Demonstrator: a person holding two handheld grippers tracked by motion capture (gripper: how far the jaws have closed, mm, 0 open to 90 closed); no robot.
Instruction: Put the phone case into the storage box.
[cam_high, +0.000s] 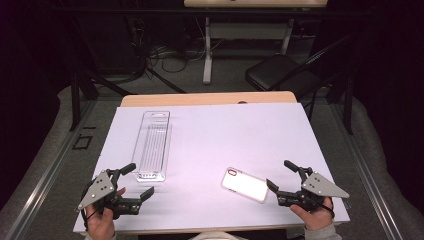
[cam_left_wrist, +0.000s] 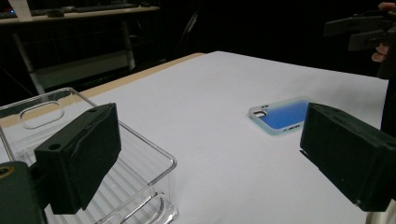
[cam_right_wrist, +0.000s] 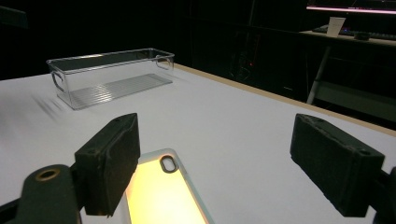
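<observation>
While both hands rest at the near edge of the white table (cam_high: 215, 145), the 2 grippers stand spread and hold nothing. The right gripper (cam_high: 282, 176) sits just beside the phone case (cam_high: 244, 185), lying flat; the left gripper (cam_high: 140, 179) is close to the clear bin's (cam_high: 152, 145) near end.

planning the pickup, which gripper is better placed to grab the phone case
Right. The right gripper sits open beside the translucent phone case; the left gripper is by the clear plastic bin.
</observation>
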